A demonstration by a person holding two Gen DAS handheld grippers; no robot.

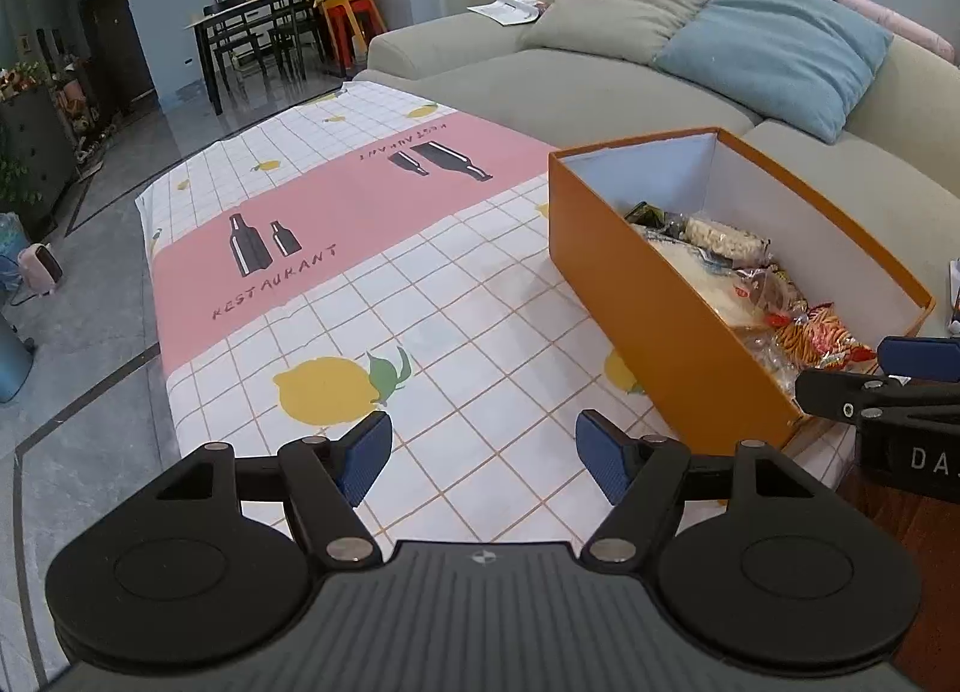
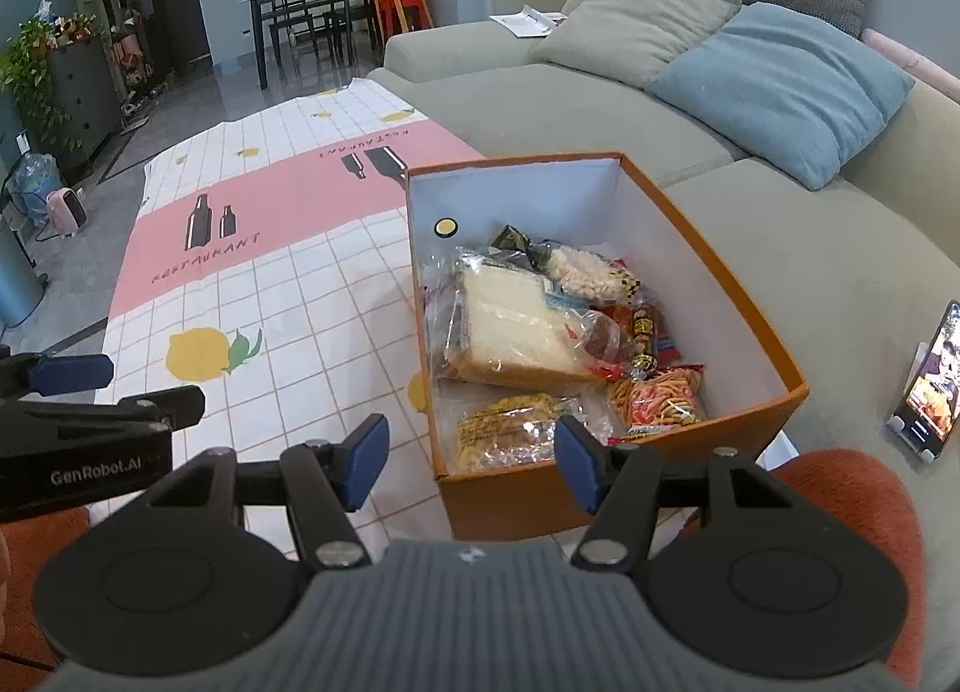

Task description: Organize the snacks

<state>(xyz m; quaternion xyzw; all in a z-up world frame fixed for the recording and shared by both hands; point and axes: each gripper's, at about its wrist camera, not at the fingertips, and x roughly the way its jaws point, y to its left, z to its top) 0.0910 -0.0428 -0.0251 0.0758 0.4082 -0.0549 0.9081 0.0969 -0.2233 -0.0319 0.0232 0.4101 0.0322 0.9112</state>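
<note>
An orange cardboard box (image 2: 708, 434) (image 1: 660, 332) with a white inside stands on the patterned tablecloth (image 1: 456, 284) and holds several wrapped snacks. In the right wrist view I see a bagged slice of bread (image 2: 510, 326), a pack of orange sticks (image 2: 660, 401), a yellow noodle pack (image 2: 510, 431) and a puffed-rice roll (image 2: 588, 272). My right gripper (image 2: 471, 461) hangs open over the box's near left corner, nothing between its fingers. My left gripper (image 1: 483, 461) is open above bare cloth, left of the box, also holding nothing.
A grey-green sofa (image 1: 540, 86) with a beige cushion (image 1: 624, 2) and a blue cushion (image 1: 774, 50) runs behind the table. A phone on a stand (image 2: 930, 386) sits on the sofa to the right. A rust-coloured knee (image 2: 840, 512) is under the right gripper. Dining table (image 1: 258, 26) stands far back.
</note>
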